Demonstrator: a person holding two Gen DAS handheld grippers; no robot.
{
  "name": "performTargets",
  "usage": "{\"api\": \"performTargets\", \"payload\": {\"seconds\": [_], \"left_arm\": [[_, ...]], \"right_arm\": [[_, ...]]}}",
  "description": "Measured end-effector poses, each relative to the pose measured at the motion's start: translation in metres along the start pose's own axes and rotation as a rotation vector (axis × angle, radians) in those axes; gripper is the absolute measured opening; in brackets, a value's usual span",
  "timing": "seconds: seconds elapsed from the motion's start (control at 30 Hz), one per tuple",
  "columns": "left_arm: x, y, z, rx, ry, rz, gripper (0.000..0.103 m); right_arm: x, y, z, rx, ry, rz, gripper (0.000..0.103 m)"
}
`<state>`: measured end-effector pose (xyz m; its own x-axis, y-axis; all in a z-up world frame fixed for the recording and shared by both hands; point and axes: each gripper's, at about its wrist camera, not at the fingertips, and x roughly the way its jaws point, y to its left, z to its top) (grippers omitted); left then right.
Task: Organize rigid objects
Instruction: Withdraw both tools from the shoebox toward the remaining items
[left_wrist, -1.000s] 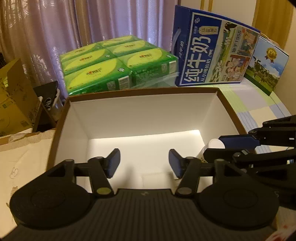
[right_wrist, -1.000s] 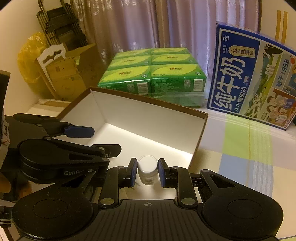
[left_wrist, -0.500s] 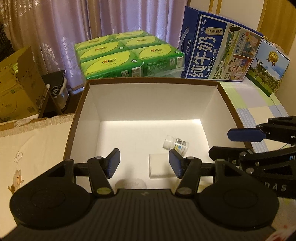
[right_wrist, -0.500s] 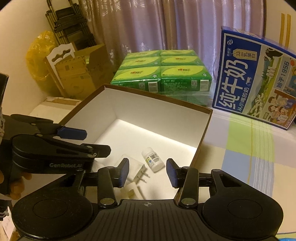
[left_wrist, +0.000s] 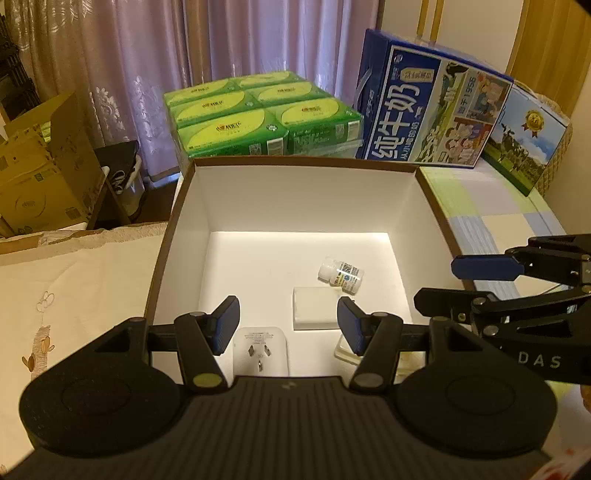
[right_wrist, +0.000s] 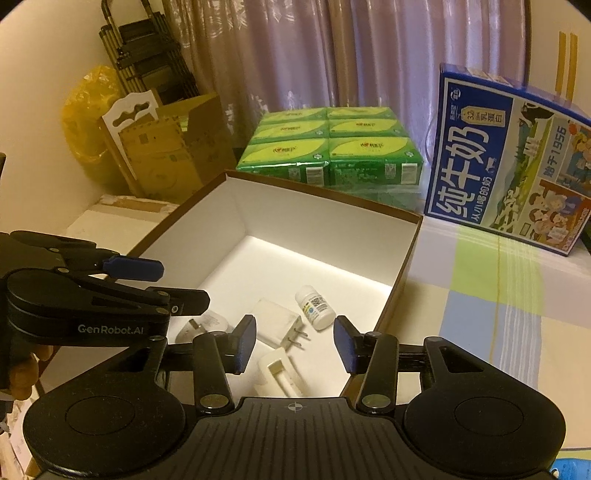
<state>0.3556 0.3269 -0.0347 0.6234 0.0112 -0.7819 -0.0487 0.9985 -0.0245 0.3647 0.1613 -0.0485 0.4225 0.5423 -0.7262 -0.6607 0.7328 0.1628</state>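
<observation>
A white box with a brown rim (left_wrist: 295, 161) lies open below both grippers. On its floor lie a small white bottle (left_wrist: 341, 275) on its side, a white two-prong charger (left_wrist: 316, 308), a white three-prong plug (left_wrist: 260, 349) and another white piece (left_wrist: 345, 350). My left gripper (left_wrist: 288, 325) hangs open above the box's near edge, holding nothing. My right gripper (right_wrist: 294, 343) is open too, above the bottle (right_wrist: 316, 306) and the charger (right_wrist: 277, 321), touching neither. The right wrist view shows the left gripper (right_wrist: 173, 282) at the left.
Green shrink-wrapped packs (left_wrist: 258, 114) and a blue milk carton (left_wrist: 432, 110) stand behind the box. A cardboard box (left_wrist: 40, 170) sits at the far left. A checked cloth (right_wrist: 498, 295) covers the surface to the right of the box. Curtains hang at the back.
My right gripper opened and let go of the bottle, which now lies on its side in the box. Both grippers drew back and up, so more of the box shows.
</observation>
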Motion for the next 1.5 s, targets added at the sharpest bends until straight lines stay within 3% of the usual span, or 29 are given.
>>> {"api": "performTargets", "payload": {"seconds": [0.87,1.5], "left_arm": [[-0.097,-0.06,-0.049,-0.027,-0.074,-0.016,0.055],[-0.138,-0.151,-0.087,-0.018,-0.088,-0.056,0.055]], "right_arm": [[-0.099,0.01,-0.044,0.013,-0.073,0.058,0.045],[-0.182,-0.041,-0.11,0.069,-0.063,0.086,0.046]]}}
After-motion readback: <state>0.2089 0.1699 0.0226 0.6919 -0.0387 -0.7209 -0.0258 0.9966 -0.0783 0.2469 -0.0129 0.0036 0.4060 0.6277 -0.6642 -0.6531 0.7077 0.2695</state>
